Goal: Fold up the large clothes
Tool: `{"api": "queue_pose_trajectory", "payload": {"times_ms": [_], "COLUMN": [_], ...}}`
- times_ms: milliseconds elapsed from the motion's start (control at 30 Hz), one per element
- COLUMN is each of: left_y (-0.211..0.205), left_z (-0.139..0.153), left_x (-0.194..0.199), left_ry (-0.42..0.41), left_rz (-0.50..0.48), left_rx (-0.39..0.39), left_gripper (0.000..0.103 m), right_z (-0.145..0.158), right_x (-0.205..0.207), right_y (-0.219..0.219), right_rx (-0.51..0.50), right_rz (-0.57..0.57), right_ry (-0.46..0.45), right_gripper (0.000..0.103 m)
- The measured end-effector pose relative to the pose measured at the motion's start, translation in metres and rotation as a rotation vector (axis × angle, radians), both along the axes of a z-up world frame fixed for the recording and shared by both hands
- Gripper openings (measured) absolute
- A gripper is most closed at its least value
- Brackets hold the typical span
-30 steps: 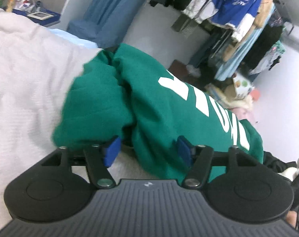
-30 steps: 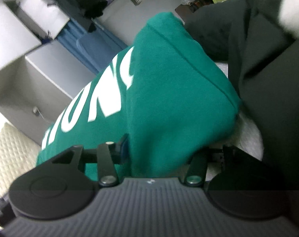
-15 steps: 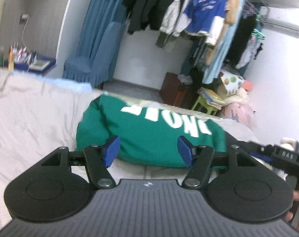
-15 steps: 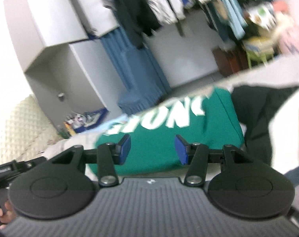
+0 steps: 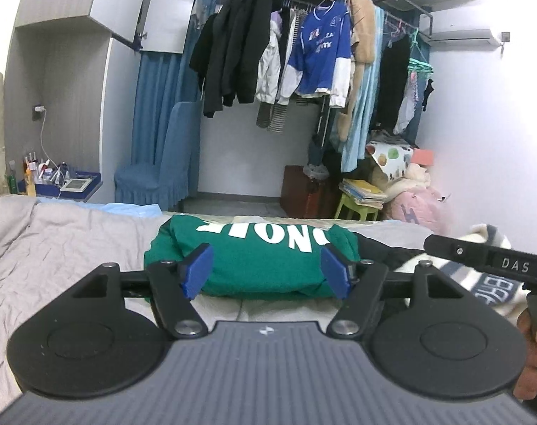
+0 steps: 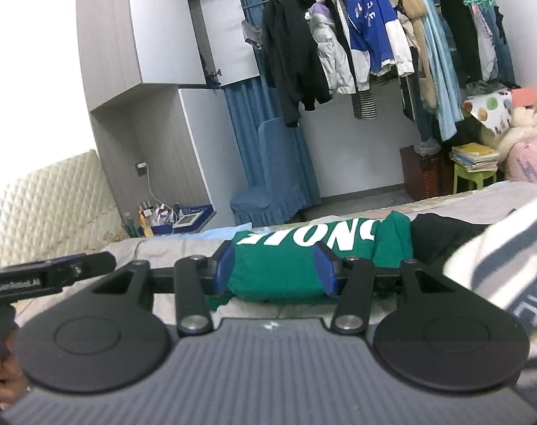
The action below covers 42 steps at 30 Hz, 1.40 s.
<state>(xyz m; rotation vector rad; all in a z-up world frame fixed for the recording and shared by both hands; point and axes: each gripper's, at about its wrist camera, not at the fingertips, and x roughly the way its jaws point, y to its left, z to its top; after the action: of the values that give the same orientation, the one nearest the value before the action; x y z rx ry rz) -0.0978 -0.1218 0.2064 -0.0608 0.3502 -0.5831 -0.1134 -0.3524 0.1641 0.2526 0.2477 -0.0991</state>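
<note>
While the green sweatshirt (image 5: pixel 264 265) is lying folded into a compact bundle on the grey bedsheet (image 5: pixel 66 248), both grippers are hovering clear of it, up above the near side of the bed. The white lettering is facing up along the far edge of the bundle, reading upside down from here.

Over on the left gripper (image 5: pixel 266 271), the blue pads (image 5: pixel 197 271) are standing wide and the jaws are opening further, with nothing between them; the sweatshirt is only showing through the gap, farther off on the bed. The right gripper (image 6: pixel 275 271) is sitting with its jaws parted too, pads touching nothing, the same green bundle framed behind them.

Just to the right of the sweatshirt, a black garment (image 6: pixel 442 233) is lying against it, and a white knit with dark stripes (image 6: pixel 509 255) is spilling across the right edge nearer the camera.

Beyond the foot of the bed, a clothes rail (image 5: pixel 321 53) is carrying jackets and a blue jersey, and a blue covered chair (image 5: pixel 155 173) is standing by the curtain.
</note>
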Motion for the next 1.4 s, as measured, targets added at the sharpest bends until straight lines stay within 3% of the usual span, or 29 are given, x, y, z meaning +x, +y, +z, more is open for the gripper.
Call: {"api": "queue_pose_trajectory", "payload": {"times_ms": [367, 700, 1033, 1333, 1400], "left_y": [0.008, 0.018, 0.018, 0.018, 0.019], "left_z": [-0.02, -0.034, -0.048, -0.055, -0.055], "left_x": [-0.044, -0.044, -0.037, -0.034, -0.034], "left_ry": [-0.002, 0.013, 0.028, 0.038, 0.034], "left_rz": [-0.003, 0.015, 0.022, 0.024, 0.025], "left_rx": [-0.001, -0.023, 0.004, 0.015, 0.022], "left_gripper": [0.078, 0.082, 0.096, 0.102, 0.103], "right_z": [-0.024, -0.043, -0.058, -0.058, -0.057], "right_x": [-0.04, -0.05, -0.05, -0.048, -0.047], "right_y": [0.028, 0.04, 0.045, 0.051, 0.051], "right_rx": [-0.057, -0.062, -0.071, -0.087, -0.089], "right_rz": [-0.003, -0.012, -0.021, -0.017, -0.014], "right_ry": [0.02, 0.049, 0.087, 0.097, 0.096], "right_gripper": [0.053, 0.053, 0.053, 0.053, 0.063]}}
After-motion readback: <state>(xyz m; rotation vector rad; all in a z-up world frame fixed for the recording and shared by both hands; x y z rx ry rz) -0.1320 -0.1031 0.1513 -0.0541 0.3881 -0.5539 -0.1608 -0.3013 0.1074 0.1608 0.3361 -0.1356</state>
